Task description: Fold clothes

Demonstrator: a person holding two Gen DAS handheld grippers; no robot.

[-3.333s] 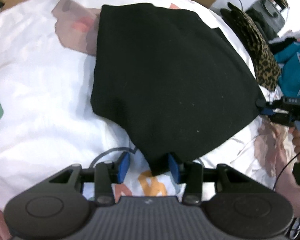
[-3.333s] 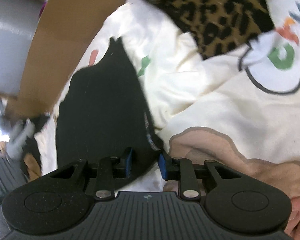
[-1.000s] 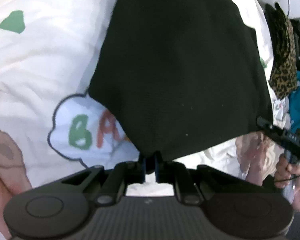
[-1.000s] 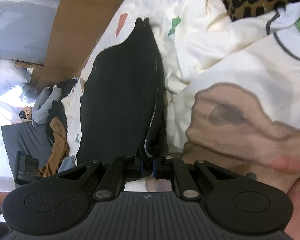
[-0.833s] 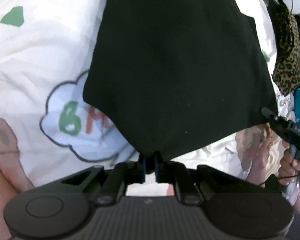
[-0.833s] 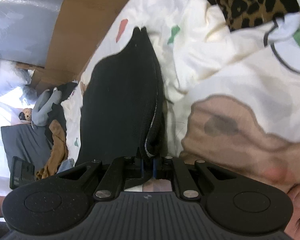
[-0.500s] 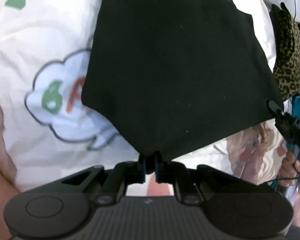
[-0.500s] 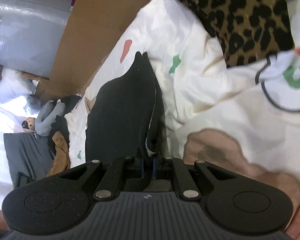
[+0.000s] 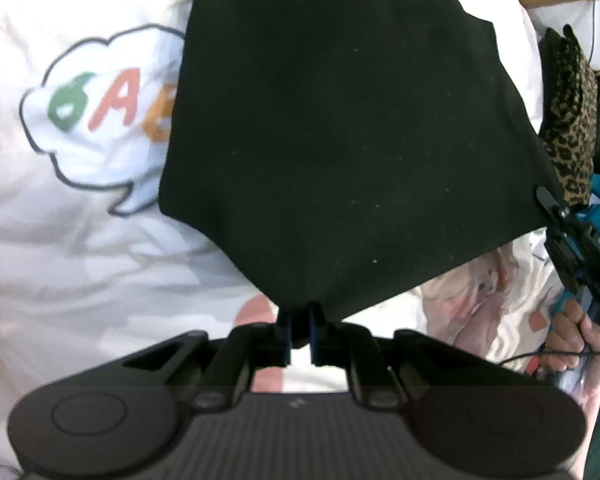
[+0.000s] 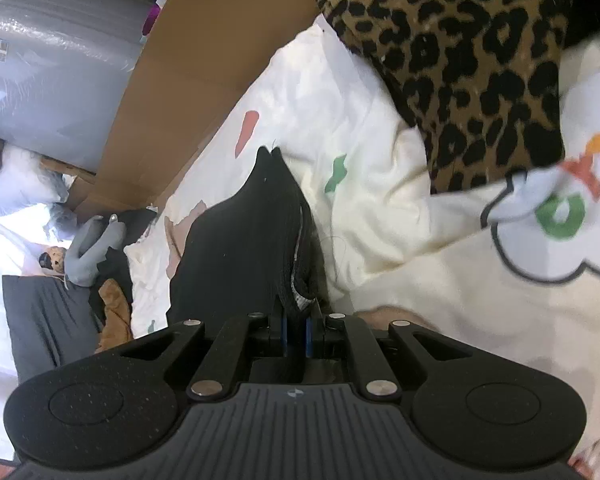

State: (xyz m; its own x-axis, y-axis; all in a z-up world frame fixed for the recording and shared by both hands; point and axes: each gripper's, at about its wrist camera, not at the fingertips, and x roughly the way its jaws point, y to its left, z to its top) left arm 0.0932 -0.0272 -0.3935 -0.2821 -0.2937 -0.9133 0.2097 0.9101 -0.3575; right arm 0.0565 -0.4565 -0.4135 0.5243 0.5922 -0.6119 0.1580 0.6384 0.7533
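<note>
Black garment point(image 9: 340, 128): stretched above the white printed sheet point(image 9: 80, 248), held at two corners.
Left gripper point(image 9: 299, 326): jaws pinching the garment's near corner.
Right gripper point(image 10: 295, 322): jaws pressed onto a bunched edge of the garment; in the left view it sits at the right corner, a hand point(image 9: 576, 332) behind it.
Leopard cloth point(image 10: 472, 52): on the sheet beyond the garment.
Cardboard point(image 10: 204, 60): along the sheet's far edge.

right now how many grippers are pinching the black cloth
2. The left gripper pinches the black cloth at its near corner; the right gripper pinches another corner, seen at the cloth's right edge in the left wrist view.
</note>
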